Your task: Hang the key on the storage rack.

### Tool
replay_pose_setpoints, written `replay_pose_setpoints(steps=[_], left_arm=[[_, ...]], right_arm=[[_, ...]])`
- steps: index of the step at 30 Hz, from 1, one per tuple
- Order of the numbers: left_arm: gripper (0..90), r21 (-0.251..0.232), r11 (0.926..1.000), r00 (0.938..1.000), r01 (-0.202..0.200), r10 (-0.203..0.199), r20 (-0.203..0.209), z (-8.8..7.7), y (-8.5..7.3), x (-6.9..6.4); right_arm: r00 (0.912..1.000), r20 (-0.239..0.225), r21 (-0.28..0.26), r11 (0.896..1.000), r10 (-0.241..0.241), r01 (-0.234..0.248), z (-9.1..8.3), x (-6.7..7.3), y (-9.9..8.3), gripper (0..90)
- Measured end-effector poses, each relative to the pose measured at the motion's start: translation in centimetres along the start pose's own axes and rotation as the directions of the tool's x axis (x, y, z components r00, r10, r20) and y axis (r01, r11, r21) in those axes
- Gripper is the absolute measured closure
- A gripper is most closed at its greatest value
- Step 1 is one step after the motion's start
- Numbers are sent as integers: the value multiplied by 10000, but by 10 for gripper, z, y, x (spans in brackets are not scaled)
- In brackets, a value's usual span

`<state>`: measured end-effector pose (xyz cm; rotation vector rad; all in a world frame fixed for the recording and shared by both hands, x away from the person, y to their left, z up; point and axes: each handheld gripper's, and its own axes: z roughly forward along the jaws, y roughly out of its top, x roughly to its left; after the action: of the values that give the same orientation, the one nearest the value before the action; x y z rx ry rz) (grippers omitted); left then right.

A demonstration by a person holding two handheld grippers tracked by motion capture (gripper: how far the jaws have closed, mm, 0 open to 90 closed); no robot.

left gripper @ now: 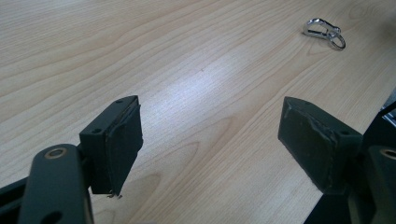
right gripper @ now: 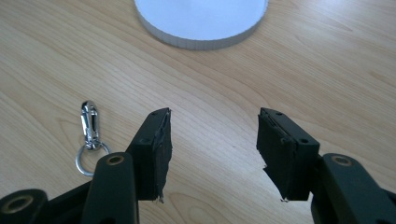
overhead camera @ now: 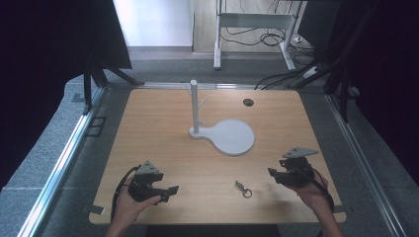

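A small silver key clip with a ring (overhead camera: 243, 188) lies flat on the wooden table near its front edge, between my two hands. It also appears top right in the left gripper view (left gripper: 324, 31) and to the left of the jaws in the right gripper view (right gripper: 90, 136). My left gripper (overhead camera: 171, 191) is held at the front left, open, with bare wood between its pads (left gripper: 210, 149). My right gripper (overhead camera: 272, 174) sits at the front right, open and holding nothing (right gripper: 212, 149). A white stand (overhead camera: 195, 106) with short pegs rises from a flat white base (overhead camera: 232, 137) at mid-table.
A dark round cable hole (overhead camera: 248, 102) is set in the table's far right part. The white base's round edge (right gripper: 201, 28) lies just ahead of the right jaws. Metal rails (overhead camera: 59, 168) run along the table's sides, and cables lie on the floor behind.
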<state>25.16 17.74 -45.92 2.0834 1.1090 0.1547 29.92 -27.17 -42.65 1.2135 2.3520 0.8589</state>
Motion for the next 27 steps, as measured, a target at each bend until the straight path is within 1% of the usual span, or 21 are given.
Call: replay_pose_setpoints(steps=[4, 10, 13, 15, 16, 20, 22, 24, 27], left_arm=[[224, 8, 10000, 10000, -17, 17, -20, -1, 0, -1], [224, 105, 9999, 10000, -71, 71, 32, 2, 0, -1], [223, 168, 9998, 9999, -82, 81, 65, 4, -1, -1], [224, 159, 9998, 9999, -74, 72, 69, 3, -1, -1], [224, 154, 9999, 10000, -68, 67, 65, 3, -1, -1], [223, 124, 9999, 9999, -65, 64, 77, 1, -1, -1], [224, 122, 9999, 10000, -63, 62, 78, 1, -1, 0], [223, 92, 10000, 10000, -39, 38, 79, 1, -1, 0], [224, 88, 10000, 10000, -33, 33, 78, 1, -1, 0]], right_arm=[[9993, -268, 174, 9995, -254, 259, 1, 3, 8, 473], [9970, -630, 534, 9974, -454, 488, 4, 9, 15, 489], [9955, -769, 680, 9958, -554, 607, 7, 14, 17, 496], [9929, -943, 890, 9928, -720, 805, 11, 19, 20, 517], [9929, -943, 890, 9928, -720, 805, 11, 19, 20, 517], [9896, -1181, 1093, 9895, -815, 946, 16, 24, 22, 534], [9871, -1367, 1219, 9875, -831, 1000, 19, 28, 23, 547], [9862, -1419, 1262, 9866, -852, 1033, 21, 29, 23, 551], [9827, -1631, 1419, 9836, -877, 1114, 24, 35, 25, 567]])
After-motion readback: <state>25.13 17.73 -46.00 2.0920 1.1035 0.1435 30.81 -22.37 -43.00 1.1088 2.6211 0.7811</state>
